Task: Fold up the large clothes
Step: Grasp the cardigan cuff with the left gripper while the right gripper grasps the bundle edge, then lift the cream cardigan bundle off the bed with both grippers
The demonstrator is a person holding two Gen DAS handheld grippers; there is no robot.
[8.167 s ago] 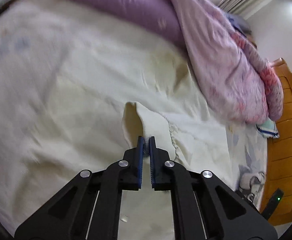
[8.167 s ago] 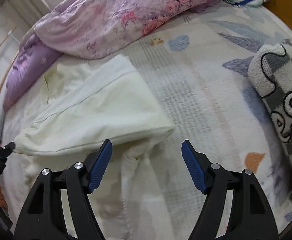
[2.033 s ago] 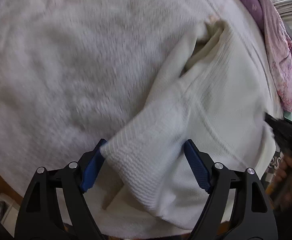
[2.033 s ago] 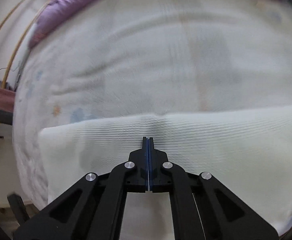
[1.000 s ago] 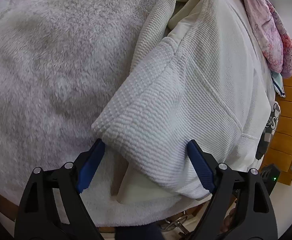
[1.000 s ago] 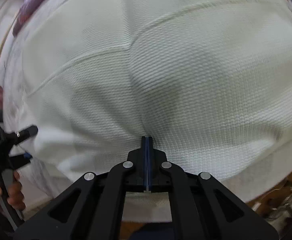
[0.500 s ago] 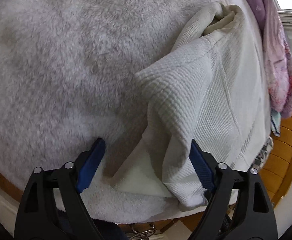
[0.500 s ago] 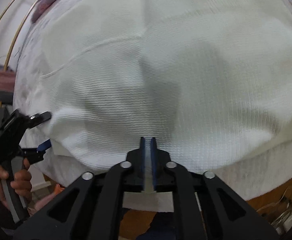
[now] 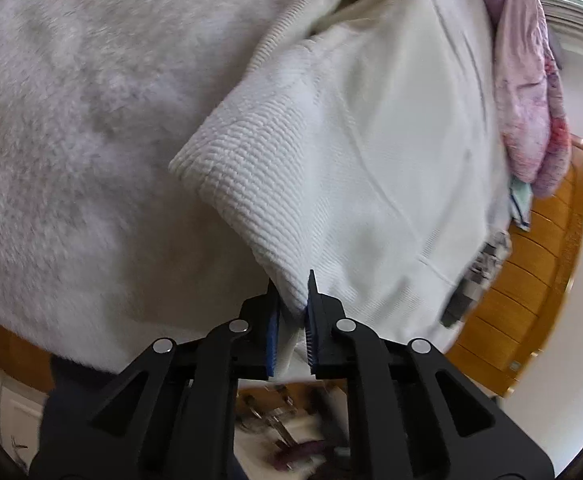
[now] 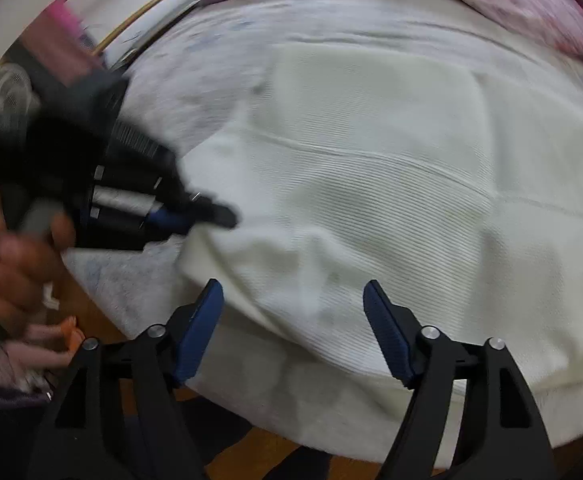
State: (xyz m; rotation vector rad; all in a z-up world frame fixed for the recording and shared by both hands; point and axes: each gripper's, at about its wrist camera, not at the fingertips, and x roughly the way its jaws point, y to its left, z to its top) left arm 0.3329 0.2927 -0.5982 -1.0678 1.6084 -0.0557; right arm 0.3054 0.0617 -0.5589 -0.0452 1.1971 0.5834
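A large cream-white ribbed garment [image 9: 371,152] lies folded on the fluffy bed cover, its collar end at the top. My left gripper [image 9: 291,292] is shut on the garment's near corner, the cloth pinched between the blue pads and lifted a little. In the right wrist view the same garment [image 10: 391,200] spreads across the bed, and the left gripper [image 10: 211,216] shows at the left in a hand, closed on the cloth edge. My right gripper [image 10: 293,316] hangs above the garment's near edge with its jaws opening and nothing between them.
The fluffy white bed cover [image 9: 71,120] fills the left. A pink floral quilt [image 9: 527,92] lies along the far side, with a wooden bed frame [image 9: 531,272] at the right. The wooden floor [image 10: 263,448] shows below the bed edge.
My left gripper has shut on the garment's corner, which lay between its open jaws before. My right gripper has let go of the cloth, opened wide and drawn back.
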